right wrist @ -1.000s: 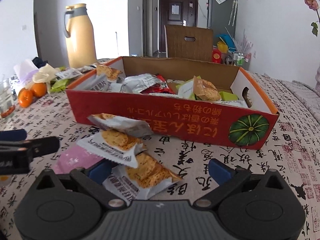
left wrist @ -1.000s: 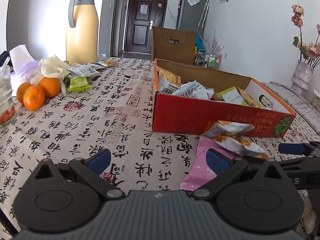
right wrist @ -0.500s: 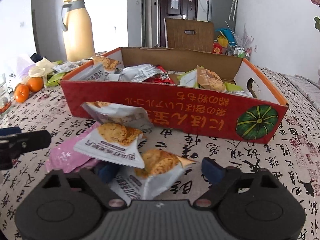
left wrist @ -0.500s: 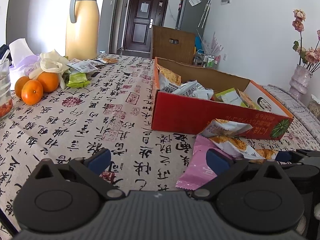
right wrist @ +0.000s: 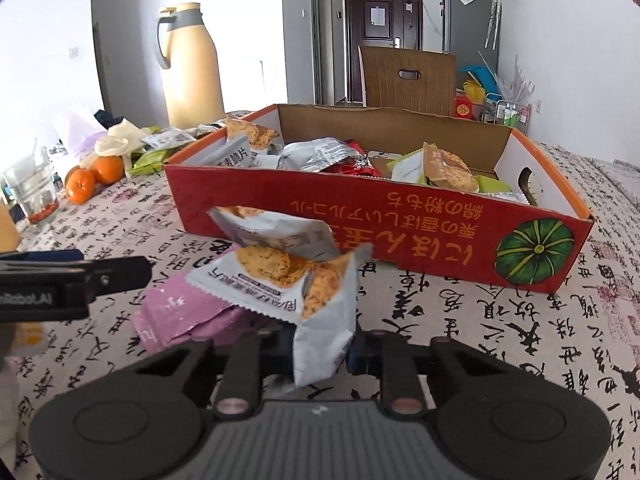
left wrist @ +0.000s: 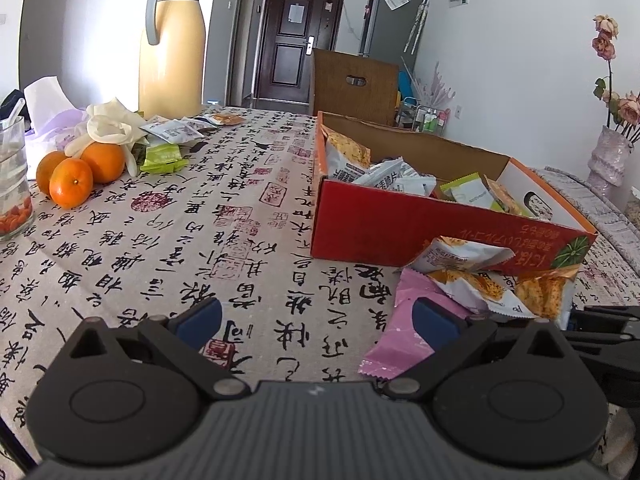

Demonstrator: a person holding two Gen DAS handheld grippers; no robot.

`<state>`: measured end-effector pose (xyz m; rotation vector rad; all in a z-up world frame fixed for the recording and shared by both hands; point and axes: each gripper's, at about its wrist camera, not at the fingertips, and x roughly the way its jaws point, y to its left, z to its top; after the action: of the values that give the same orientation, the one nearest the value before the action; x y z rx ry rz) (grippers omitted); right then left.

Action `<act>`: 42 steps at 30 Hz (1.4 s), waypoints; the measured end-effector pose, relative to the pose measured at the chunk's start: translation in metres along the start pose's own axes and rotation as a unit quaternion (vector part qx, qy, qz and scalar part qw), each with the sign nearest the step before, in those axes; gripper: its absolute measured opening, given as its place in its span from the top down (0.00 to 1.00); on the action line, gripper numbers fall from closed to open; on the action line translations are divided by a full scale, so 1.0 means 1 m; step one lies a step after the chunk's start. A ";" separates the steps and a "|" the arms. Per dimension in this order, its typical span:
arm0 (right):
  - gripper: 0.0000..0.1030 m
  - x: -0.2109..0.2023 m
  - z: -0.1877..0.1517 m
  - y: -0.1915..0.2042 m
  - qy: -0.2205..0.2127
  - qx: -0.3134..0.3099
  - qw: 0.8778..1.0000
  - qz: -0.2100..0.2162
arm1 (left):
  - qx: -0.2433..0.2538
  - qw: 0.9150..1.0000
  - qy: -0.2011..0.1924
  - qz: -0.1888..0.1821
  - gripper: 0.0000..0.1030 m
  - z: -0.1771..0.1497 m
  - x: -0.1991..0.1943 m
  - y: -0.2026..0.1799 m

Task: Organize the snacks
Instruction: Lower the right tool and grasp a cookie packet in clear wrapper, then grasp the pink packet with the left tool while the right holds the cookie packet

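My right hand-held gripper (right wrist: 320, 350) is closing on a grey snack packet (right wrist: 326, 308) at bottom centre of its view; the crumpled foil sits pinched between the pads. The packet's printing is upside down and too creased for me to read. Two more grey packets (right wrist: 276, 236) and a pink wrapper (right wrist: 180, 312) lie just left of it on the worktop (right wrist: 500, 340), whose cloth is covered in black calligraphy. Behind them stands the red box (right wrist: 380, 232), with yellow inverted characters and a green pumpkin picture, full of snacks. My left hand-held gripper (left wrist: 316, 318) is released, nothing between its blue pads; its side, at left in the right view, reads "RobotAI".
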<state>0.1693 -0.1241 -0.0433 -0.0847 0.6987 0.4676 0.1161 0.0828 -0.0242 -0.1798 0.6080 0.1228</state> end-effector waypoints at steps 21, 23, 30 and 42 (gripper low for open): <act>0.83 -0.056 -0.021 -0.062 -0.068 0.070 0.994 -0.041 | 0.043 0.999 0.022 0.010 0.00 -0.001 -0.006 -0.023; 0.83 -0.061 -0.023 -0.069 -0.074 0.076 0.993 -0.044 | 0.047 0.998 0.029 0.001 0.00 -0.001 -0.004 -0.029; 0.83 -0.071 -0.031 -0.085 -0.088 0.092 0.991 -0.046 | 0.098 0.993 0.058 -0.012 0.00 -0.003 0.010 -0.062; 0.83 -0.072 -0.040 -0.092 -0.084 0.102 0.990 -0.039 | 0.097 0.990 0.099 0.014 0.00 0.000 0.045 -0.082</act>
<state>0.1381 -0.2434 -0.0358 0.1194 0.5713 0.3225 0.1667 0.0056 -0.0397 0.0061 0.8155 0.0719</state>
